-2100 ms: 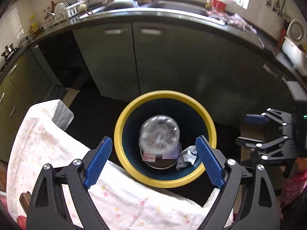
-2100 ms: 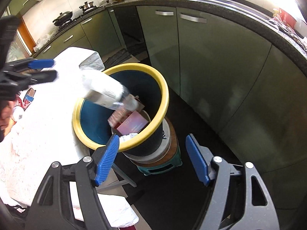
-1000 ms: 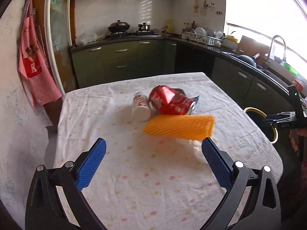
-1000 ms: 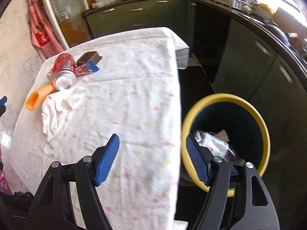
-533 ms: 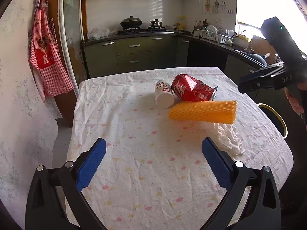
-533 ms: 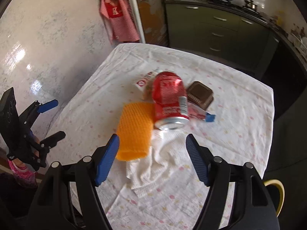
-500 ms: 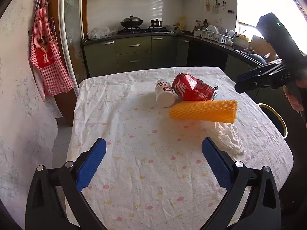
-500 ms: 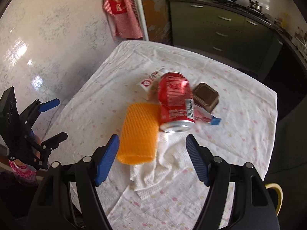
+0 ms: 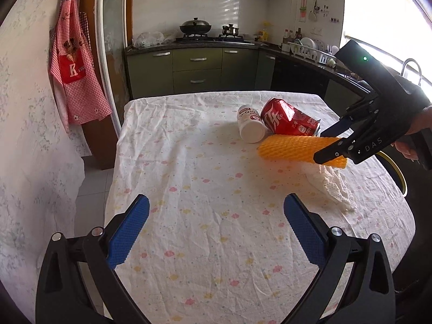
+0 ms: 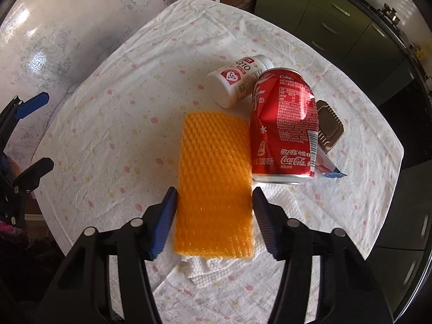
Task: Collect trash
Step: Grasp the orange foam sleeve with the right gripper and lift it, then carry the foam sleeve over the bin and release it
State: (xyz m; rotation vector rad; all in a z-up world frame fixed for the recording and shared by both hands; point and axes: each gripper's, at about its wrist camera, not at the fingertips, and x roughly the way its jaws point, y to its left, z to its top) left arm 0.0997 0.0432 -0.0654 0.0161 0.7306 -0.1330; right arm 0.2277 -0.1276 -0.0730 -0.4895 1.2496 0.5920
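Both grippers: black plastic linkage frames w/ silver screws at the pivots, blue ribbed pads on the finger insides. Left gripper (image 9: 214,232) shows two long black arms running off the bottom edge. Right gripper (image 9: 330,141) has a blocky black housing w/ a small green LED on top, "DAS" lettering on the side, pistol-style handle held by a hand (image 9: 413,137).

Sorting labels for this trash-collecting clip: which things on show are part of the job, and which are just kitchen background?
Job:
orange foam net
red can
white bottle
brown tray
white paper towel
bin rim

Background:
apron
wok
dish rack
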